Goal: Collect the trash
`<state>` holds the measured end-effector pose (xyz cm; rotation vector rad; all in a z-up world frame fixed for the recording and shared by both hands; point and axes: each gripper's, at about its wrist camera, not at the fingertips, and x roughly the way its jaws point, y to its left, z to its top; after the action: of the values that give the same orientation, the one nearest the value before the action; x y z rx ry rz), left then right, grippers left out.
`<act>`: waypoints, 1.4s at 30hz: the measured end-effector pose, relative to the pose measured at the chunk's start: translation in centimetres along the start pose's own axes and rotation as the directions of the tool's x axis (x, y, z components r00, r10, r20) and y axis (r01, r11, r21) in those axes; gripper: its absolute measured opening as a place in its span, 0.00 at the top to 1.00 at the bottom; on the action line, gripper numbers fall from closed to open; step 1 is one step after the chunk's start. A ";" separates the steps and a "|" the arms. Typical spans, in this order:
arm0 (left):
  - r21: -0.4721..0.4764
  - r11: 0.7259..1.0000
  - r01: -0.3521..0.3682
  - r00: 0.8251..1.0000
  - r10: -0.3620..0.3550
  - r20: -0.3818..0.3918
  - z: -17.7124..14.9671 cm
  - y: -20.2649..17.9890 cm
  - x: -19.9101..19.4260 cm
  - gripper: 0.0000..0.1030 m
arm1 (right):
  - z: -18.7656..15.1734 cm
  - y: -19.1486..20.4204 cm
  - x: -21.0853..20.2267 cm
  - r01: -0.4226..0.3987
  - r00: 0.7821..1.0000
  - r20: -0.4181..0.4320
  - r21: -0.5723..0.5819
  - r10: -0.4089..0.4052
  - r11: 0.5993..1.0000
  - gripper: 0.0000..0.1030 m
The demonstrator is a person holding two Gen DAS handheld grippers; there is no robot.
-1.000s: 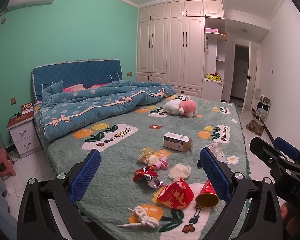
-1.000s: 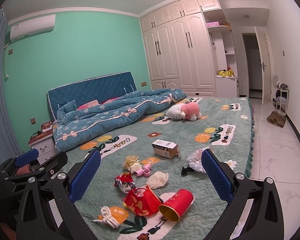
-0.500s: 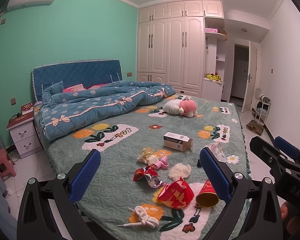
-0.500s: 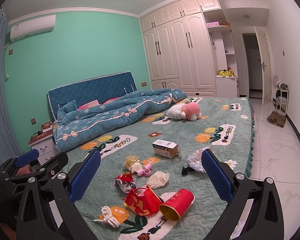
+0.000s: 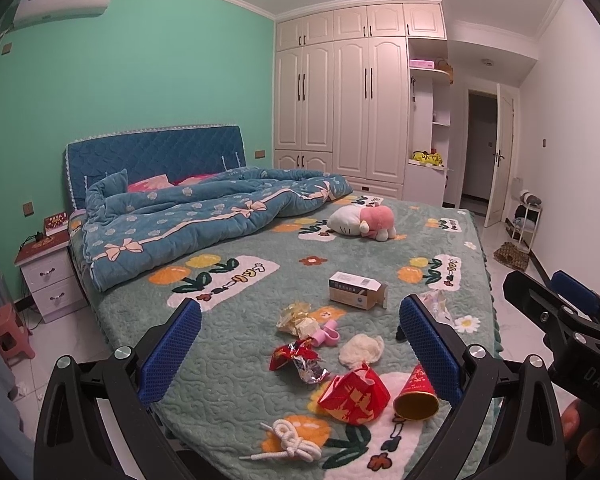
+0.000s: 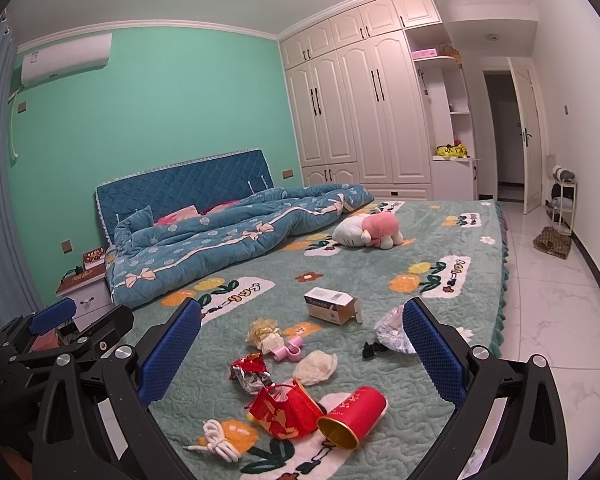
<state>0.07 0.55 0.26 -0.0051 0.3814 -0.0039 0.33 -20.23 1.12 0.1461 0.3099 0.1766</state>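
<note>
1. Bed [image 5: 228,368]: trash lies scattered at its foot, ahead of both grippers.
2. Left gripper [image 5: 300,354], right gripper [image 6: 302,354]: jaws wide apart, empty, hovering above the trash.
3. Red cup [image 6: 354,416]: nearest the right gripper; best pinched across the rim.
4. Red bag [image 6: 286,414]: touching the cup's left; grab its crumpled top.

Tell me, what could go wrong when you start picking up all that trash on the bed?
The red cup lies on its side near the bed's edge, so a nudge could roll it onto the floor. The red bag touches the cup, so grabbing one may drag the other. The plush toy and white cord might get taken for trash by mistake.
</note>
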 end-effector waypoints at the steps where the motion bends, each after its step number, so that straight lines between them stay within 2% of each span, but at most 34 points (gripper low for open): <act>1: 0.001 1.000 0.001 1.000 -0.001 0.001 0.1 0.0 0.0 0.05 | 0.0 0.1 0.0 0.002 1.000 0.001 -0.003 -0.002 1.000 0.04; 10: 0.001 1.000 0.005 1.000 -0.005 -0.020 -0.2 -0.3 0.6 0.05 | -0.2 -0.5 0.8 -0.015 1.000 -0.025 -0.003 0.015 1.000 0.04; 14: -0.017 1.000 0.008 0.997 -0.009 -0.072 -0.6 0.1 1.7 0.05 | -0.6 -1.0 1.6 -0.015 0.998 -0.064 -0.025 0.013 1.000 0.04; 20: -0.039 0.999 0.015 0.984 -0.022 -0.176 -1.9 0.7 3.7 0.05 | -2.1 -1.8 4.0 -0.002 0.987 -0.158 -0.030 -0.003 1.000 0.04; 25: -0.035 0.999 0.029 0.962 -0.038 -0.269 -3.0 0.7 5.7 0.05 | -3.4 -2.3 6.8 -0.045 0.963 -0.267 0.005 0.045 0.999 0.04; 27: -0.047 0.998 0.044 0.949 -0.057 -0.309 -3.5 0.8 6.5 0.05 | -3.8 -2.2 7.6 -0.043 0.953 -0.299 -0.007 0.039 0.999 0.04; 32: -0.060 0.997 0.056 0.927 -0.074 -0.368 -4.2 1.0 8.1 0.05 | -4.6 -2.2 9.5 -0.053 0.936 -0.349 -0.019 0.043 0.998 0.04; 36: -0.038 0.995 0.089 0.902 -0.096 -0.421 -4.9 0.1 9.5 0.05 | -4.9 -2.5 10.5 -0.059 0.923 -0.381 -0.013 0.050 0.998 0.04; 40: -0.009 0.991 0.130 0.875 -0.119 -0.470 -5.6 -1.1 10.8 0.05 | -5.3 -3.4 11.3 -0.034 0.910 -0.413 -0.013 0.025 0.999 0.04; 42: -0.003 0.989 0.150 0.865 -0.133 -0.485 -5.8 -1.4 11.2 0.05 | -5.8 -4.5 11.7 -0.022 0.897 -0.440 0.021 0.029 1.000 0.04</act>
<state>8.34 -0.94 -9.27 0.0028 0.8853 -0.1606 10.15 -21.66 -8.49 0.1242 0.7639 0.2338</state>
